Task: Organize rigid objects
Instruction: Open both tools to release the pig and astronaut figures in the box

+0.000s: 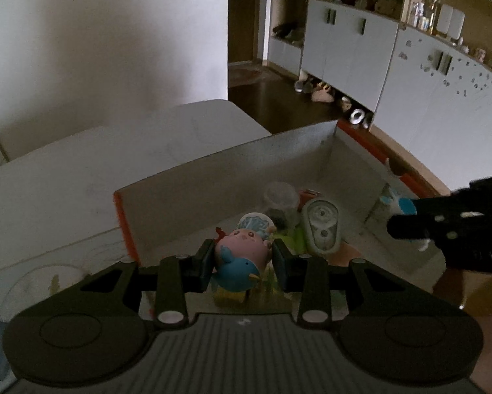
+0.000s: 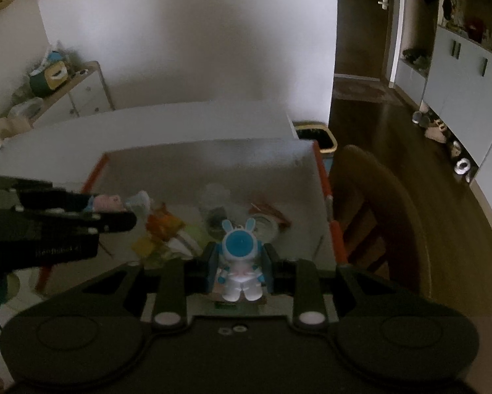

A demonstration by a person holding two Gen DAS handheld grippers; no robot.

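My left gripper (image 1: 241,257) is shut on a pink and blue toy figure (image 1: 241,259) and holds it above the open cardboard box (image 1: 232,161). My right gripper (image 2: 241,262) is shut on a white and blue rabbit figure (image 2: 241,262) over the same box (image 2: 206,154). In the left wrist view the right gripper (image 1: 407,226) enters from the right with the rabbit figure (image 1: 398,203). In the right wrist view the left gripper (image 2: 114,216) enters from the left with the pink toy (image 2: 106,202). Several small items lie in the box, among them a white oval case (image 1: 321,226) and a clear jar (image 1: 280,197).
The box sits on a white table (image 1: 65,170). A wooden chair (image 2: 377,216) stands right of the table. A waste bin (image 2: 315,134) is on the dark floor beyond. Cabinets (image 1: 351,52) line the far wall, with shoes (image 1: 321,93) beneath.
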